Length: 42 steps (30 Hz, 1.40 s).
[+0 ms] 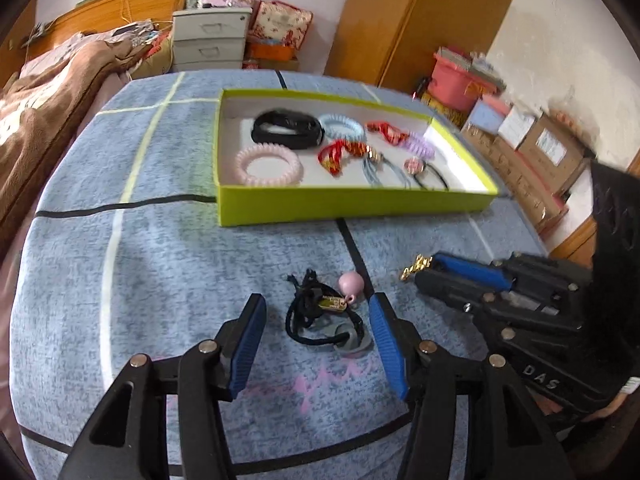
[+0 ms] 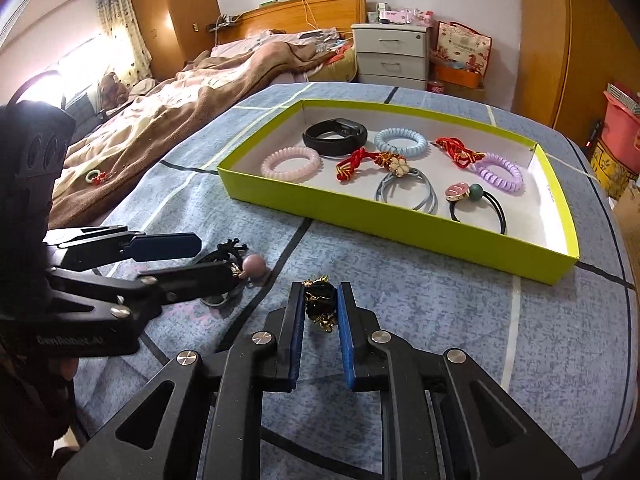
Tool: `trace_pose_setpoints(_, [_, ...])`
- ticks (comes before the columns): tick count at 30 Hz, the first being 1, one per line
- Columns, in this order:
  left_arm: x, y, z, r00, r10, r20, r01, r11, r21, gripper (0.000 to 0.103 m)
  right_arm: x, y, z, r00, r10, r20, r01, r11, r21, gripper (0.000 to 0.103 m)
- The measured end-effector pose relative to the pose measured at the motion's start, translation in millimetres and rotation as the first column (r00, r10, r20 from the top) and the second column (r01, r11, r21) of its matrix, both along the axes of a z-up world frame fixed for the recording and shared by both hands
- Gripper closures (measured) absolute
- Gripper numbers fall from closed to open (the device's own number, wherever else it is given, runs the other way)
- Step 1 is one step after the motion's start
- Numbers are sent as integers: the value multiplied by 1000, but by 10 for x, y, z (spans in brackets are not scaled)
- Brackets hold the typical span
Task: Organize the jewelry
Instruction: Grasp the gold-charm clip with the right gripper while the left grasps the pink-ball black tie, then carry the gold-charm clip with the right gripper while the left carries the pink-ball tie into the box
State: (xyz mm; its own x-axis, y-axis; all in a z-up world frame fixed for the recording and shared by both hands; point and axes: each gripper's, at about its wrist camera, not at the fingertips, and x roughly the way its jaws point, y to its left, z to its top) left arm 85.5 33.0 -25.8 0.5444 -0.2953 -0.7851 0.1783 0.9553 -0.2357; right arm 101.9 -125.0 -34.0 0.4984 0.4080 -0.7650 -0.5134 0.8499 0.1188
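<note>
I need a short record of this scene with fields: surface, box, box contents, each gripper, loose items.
surface: blue checked cover
box: green tray, open
box contents: coil hair ties, black band, red cords, hair elastics
right gripper: shut on black-and-gold hair tie
left gripper: open above black hair tie with pink bead

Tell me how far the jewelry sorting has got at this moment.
Mostly done: about eight pieces, coil ties and a black band among them, already lie in the green box. In hand: the right gripper is shut on a black-and-gold piece. Left: the open left gripper straddles a black cord tie with a pink bead on the cloth.
</note>
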Motion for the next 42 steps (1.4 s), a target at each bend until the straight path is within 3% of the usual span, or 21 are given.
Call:
trace_pose_setpoints(12, [-39, -235, -27, 998, -31, 59, 19, 979, 204, 49, 15, -72, 1, 1000, -29, -7, 29, 1000, 13, 87])
trace_pose_setpoints(13, [-41, -227, -25, 998, -31, 61, 18, 979, 202, 52, 18, -82, 0, 999, -31, -9, 31, 999, 16, 87])
trace_pose_setpoints(15, [-33, -201, -10, 998, -21, 65, 8, 979, 204, 69, 30, -103, 1, 999, -37, -13, 37, 999, 24, 87])
trace_pose_setpoints(19, [-14, -162, -4, 998, -11, 64, -1, 983, 186, 79, 38, -116, 2, 999, -37, -17, 38, 999, 35, 87])
trace_pose_setpoints(34, [-21, -95, 134, 996, 24, 83, -35, 991, 128, 81, 39, -193, 77, 999, -44, -10, 44, 997, 70, 87])
trace_pose_setpoints(42, [33, -136, 376, 990, 19, 138, -37, 991, 129, 81, 64, -331, 329, 996, -77, 43, 72, 993, 97, 87])
